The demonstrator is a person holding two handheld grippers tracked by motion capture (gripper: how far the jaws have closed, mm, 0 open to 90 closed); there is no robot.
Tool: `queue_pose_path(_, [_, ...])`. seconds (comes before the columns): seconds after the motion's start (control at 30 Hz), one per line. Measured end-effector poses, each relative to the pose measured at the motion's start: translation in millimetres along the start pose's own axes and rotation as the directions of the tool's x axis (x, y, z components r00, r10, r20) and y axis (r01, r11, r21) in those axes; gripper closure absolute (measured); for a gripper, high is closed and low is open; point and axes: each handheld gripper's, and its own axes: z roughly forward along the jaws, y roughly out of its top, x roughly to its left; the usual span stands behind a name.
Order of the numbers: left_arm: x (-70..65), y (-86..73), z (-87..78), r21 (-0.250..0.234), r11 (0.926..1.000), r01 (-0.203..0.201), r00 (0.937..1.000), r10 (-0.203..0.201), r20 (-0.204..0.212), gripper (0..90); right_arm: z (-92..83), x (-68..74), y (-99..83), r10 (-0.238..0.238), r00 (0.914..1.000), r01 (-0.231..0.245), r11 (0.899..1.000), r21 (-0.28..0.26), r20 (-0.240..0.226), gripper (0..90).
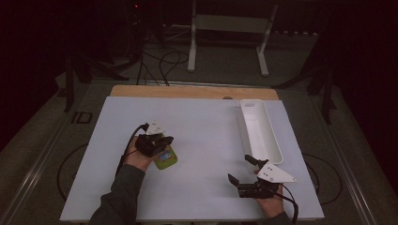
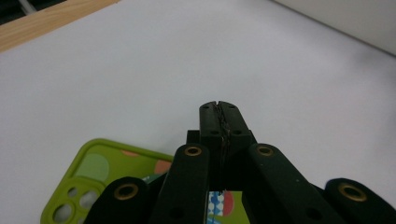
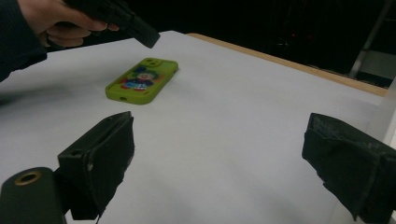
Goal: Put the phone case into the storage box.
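Note:
A lime-green phone case (image 1: 167,159) with a clown picture lies flat on the white table top (image 1: 206,140), camera holes up. It also shows in the left gripper view (image 2: 93,170) and the right gripper view (image 3: 140,79). My left gripper (image 1: 165,139) hangs just above the case without touching it, its jaws pressed together with nothing between them (image 2: 219,109). The right gripper view shows its black tip (image 3: 148,38) over the far end of the case. My right gripper (image 1: 238,168) stands open near the front right of the table, jaws wide apart (image 3: 217,140) and empty.
A long white tray (image 1: 244,126) lies along the table's right side, just beyond my right gripper; its wall shows at the right edge of the right gripper view (image 3: 387,109). A wooden strip (image 1: 187,91) borders the far edge. Cables and a white stand lie on the floor behind.

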Motion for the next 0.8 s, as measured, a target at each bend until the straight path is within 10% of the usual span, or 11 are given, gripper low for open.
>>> queue_pose_path(0.8, [-5.5,1.5,34.8,0.082,0.9962,-0.028,0.9996,0.027,0.011,90.0,-0.1,0.5,0.0,0.0,1.0,0.0,1.0,-0.008,-0.003,8.7])
